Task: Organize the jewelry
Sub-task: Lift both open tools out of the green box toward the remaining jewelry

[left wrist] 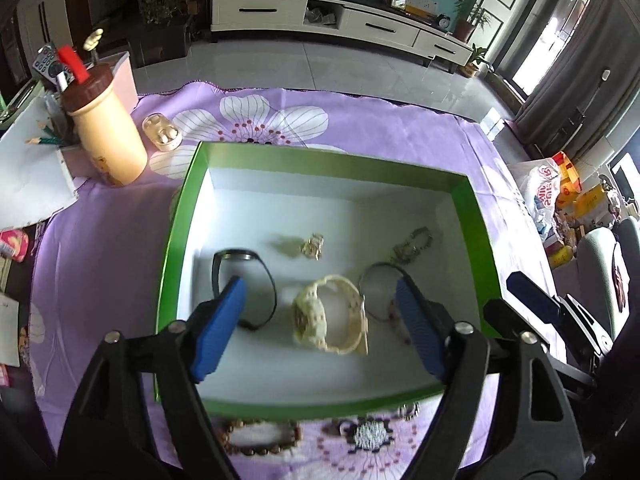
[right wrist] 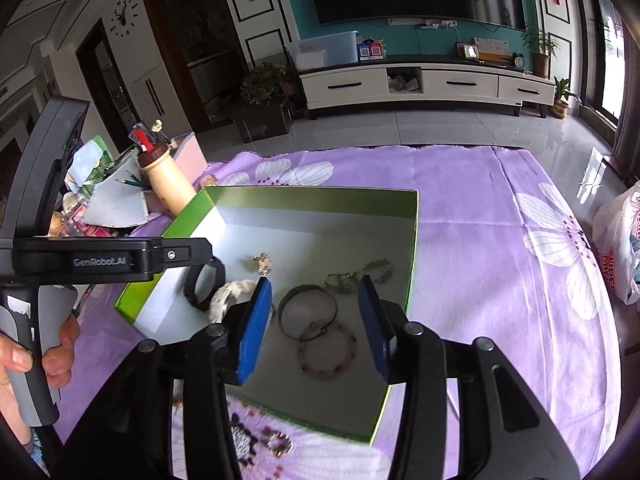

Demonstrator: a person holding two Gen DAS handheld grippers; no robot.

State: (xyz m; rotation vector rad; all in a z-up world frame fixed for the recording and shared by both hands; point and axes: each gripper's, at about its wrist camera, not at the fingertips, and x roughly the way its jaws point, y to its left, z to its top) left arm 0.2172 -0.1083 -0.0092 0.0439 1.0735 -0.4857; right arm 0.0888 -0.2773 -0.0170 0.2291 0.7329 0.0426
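Note:
A green box (left wrist: 182, 232) with a white floor holds a black band (left wrist: 270, 280), a cream watch (left wrist: 320, 316), a gold piece (left wrist: 314, 246), a chain bracelet (left wrist: 414, 242) and a metal bangle (left wrist: 372, 284). My left gripper (left wrist: 320, 324) hangs open above the cream watch, which lies free on the floor. My right gripper (right wrist: 314, 330) is open over the bangle (right wrist: 308, 308) and a pink bead bracelet (right wrist: 328, 350), touching neither. On the cloth in front of the box lie a wooden bead bracelet (left wrist: 260, 436), a sparkly piece (left wrist: 370, 434) and a ring (right wrist: 279, 444).
A purple flowered cloth (left wrist: 400, 132) covers the table. At the far left stand a cream bottle (left wrist: 108, 136), an earbud case (left wrist: 162, 132), pencils and white paper (left wrist: 28, 168). A plastic bag (right wrist: 624, 248) sits off the right edge. A hand (right wrist: 56, 356) grips the left handle.

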